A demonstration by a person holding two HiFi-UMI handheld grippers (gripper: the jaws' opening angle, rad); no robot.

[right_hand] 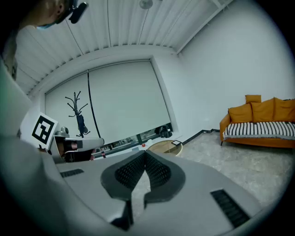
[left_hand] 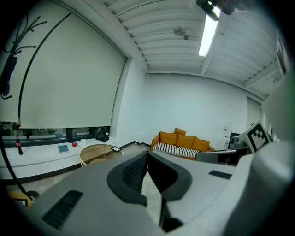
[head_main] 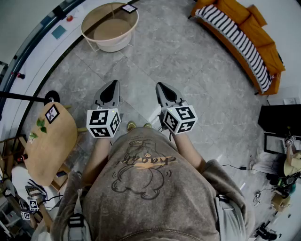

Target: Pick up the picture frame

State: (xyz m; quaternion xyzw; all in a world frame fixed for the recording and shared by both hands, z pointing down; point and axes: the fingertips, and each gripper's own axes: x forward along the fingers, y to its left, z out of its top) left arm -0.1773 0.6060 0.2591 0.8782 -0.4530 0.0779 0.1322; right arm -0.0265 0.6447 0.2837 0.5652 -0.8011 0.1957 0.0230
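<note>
nothing done yet: your left gripper [head_main: 112, 84] and right gripper [head_main: 161, 86] are both closed and empty, well apart from the small black-edged picture frame [head_main: 128, 8] on the round cream surface [head_main: 104, 46].

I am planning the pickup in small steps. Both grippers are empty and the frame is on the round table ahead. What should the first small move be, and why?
Probably a step forward toward the round table, because the picture frame sits at its edge, far beyond both grippers. The left gripper and the right gripper are shut and hold nothing, so both are free.
</note>
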